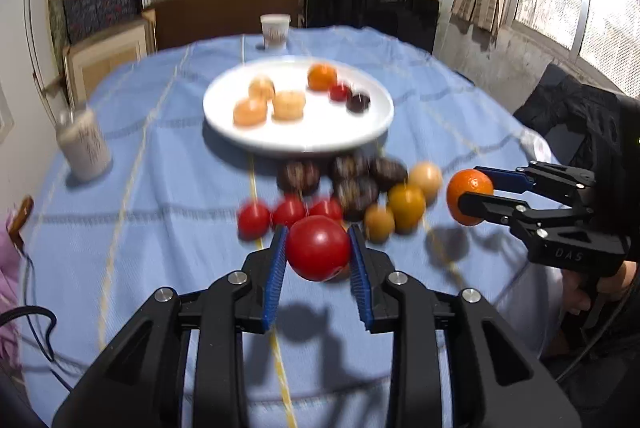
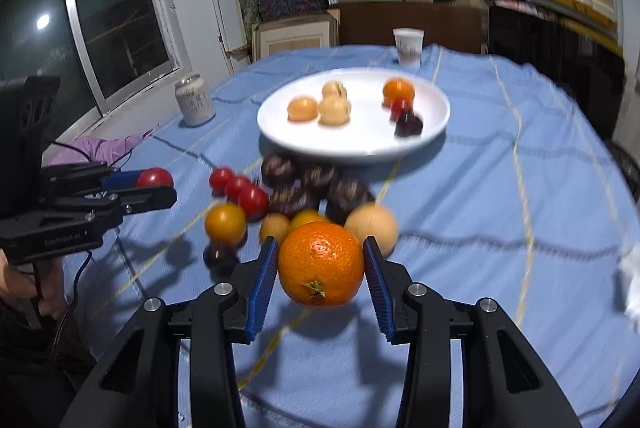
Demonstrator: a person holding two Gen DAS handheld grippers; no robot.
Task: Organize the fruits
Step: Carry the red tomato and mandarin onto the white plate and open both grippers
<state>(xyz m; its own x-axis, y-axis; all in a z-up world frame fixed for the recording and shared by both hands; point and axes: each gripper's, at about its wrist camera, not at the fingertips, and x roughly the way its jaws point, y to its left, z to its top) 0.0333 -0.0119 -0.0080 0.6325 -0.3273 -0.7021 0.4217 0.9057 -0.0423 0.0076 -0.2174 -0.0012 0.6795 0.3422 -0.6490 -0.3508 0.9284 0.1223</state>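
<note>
My left gripper (image 1: 318, 248) is shut on a red tomato (image 1: 318, 248), held above the blue tablecloth; it also shows at the left of the right wrist view, left gripper (image 2: 160, 185) with the tomato (image 2: 154, 177). My right gripper (image 2: 320, 264) is shut on an orange (image 2: 320, 264), also off the cloth, and appears as the right gripper (image 1: 474, 193) with the orange (image 1: 468, 195) in the left wrist view. A white plate (image 1: 320, 135) holds pale round fruits, an orange, a small red fruit and a dark one. Loose red tomatoes (image 1: 288, 211), dark fruits (image 1: 352, 183) and yellow-orange fruits (image 1: 406, 205) lie in front of the plate.
A drink can (image 1: 84, 143) stands at the left of the table, a paper cup (image 1: 275, 31) at the far edge. A cable (image 1: 44, 328) trails over the near left corner. Shelves of stacked boxes fill the back wall. A dark garment lies on a chair at the right.
</note>
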